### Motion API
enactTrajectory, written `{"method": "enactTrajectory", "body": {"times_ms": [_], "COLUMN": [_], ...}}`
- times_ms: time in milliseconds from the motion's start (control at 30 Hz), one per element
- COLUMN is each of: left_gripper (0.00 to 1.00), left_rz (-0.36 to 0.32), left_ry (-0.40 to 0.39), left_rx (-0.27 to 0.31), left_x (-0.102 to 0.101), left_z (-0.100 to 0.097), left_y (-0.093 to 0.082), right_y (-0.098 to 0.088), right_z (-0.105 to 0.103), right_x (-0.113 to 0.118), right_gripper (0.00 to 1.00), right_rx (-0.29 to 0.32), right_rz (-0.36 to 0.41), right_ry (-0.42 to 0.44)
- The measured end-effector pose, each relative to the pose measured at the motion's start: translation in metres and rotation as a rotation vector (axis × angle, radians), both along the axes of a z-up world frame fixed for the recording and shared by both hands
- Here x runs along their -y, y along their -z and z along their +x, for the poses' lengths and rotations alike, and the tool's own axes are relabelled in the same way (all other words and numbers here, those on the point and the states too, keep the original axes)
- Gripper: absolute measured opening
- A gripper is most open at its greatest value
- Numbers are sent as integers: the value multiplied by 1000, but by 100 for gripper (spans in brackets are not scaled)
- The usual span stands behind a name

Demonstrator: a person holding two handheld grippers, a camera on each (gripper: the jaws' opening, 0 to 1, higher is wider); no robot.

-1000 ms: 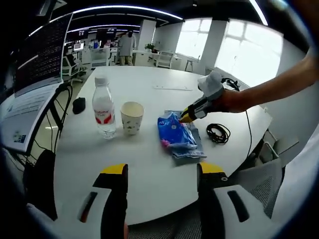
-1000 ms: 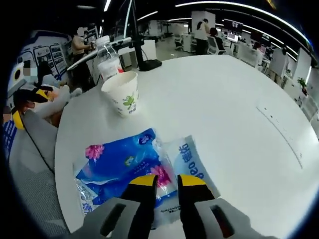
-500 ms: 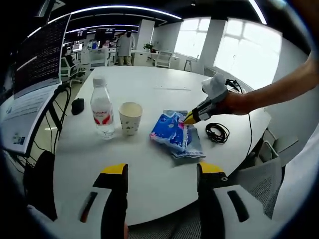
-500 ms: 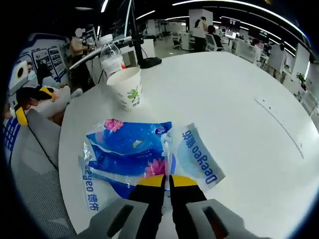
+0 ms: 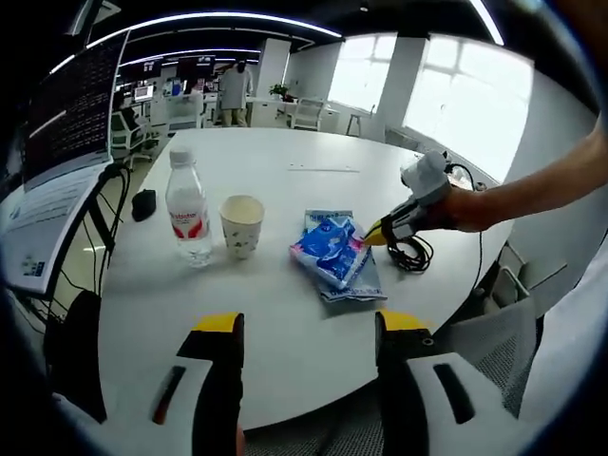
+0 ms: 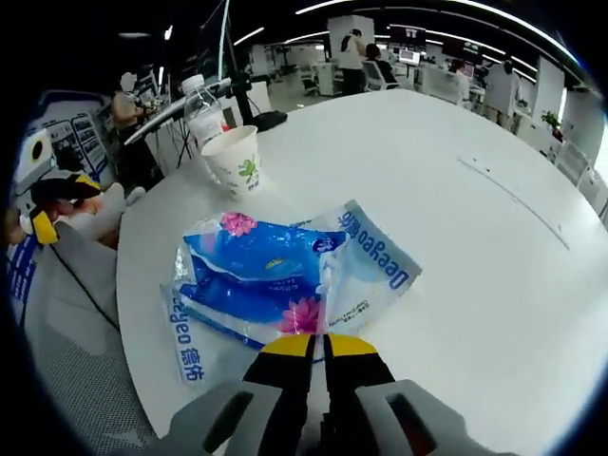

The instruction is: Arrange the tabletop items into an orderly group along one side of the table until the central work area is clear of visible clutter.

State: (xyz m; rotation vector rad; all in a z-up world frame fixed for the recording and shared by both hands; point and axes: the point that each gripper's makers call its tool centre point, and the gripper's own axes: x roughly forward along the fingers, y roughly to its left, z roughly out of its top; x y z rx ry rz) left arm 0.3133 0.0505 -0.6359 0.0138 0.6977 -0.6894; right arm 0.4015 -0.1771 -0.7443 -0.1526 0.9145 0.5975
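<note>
Left gripper (image 5: 299, 328): jaws spread apart, holding nothing, poised over the near edge of the round white table (image 5: 285, 332). Right gripper (image 6: 316, 347): jaws pinched together on the near edge of the blue tissue pack (image 6: 271, 290), which lies flat near the table's centre. Beyond the pack, toward the far rim, stand a paper cup (image 6: 235, 159) and, just behind it, a water bottle (image 6: 203, 109), upright and close together. A coiled black cable (image 5: 410, 254) lies just beside the pack.

Judgement: drag the pack steadily toward the cup and bottle, keeping it low and the pinch firm; thin film may slip or tear. Stop short of tipping the cup.
</note>
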Motion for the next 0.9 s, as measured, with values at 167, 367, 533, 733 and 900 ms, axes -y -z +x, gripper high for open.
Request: {"method": "enactTrajectory", "body": {"times_ms": [167, 367, 533, 733, 900], "left_gripper": [55, 55, 55, 55, 55], "left_rz": [1, 3, -1, -2, 0], "left_ry": [6, 18, 19, 26, 39], "left_rx": [2, 8, 14, 11, 7], "left_x": [0, 3, 4, 7, 11], "left_z": [0, 1, 3, 2, 0], "left_y": [-1, -4, -6, -5, -3], "right_y": [-3, -5, -10, -6, 0], "right_z": [-8, -14, -22, -45, -66], "right_x": [0, -1, 0, 0, -3], "right_gripper": [1, 1, 1, 1, 1], "right_rx": [-12, -10, -8, -36, -64], "right_rz": [58, 67, 85, 87, 104], "right_ry": [107, 119, 167, 212, 247]}}
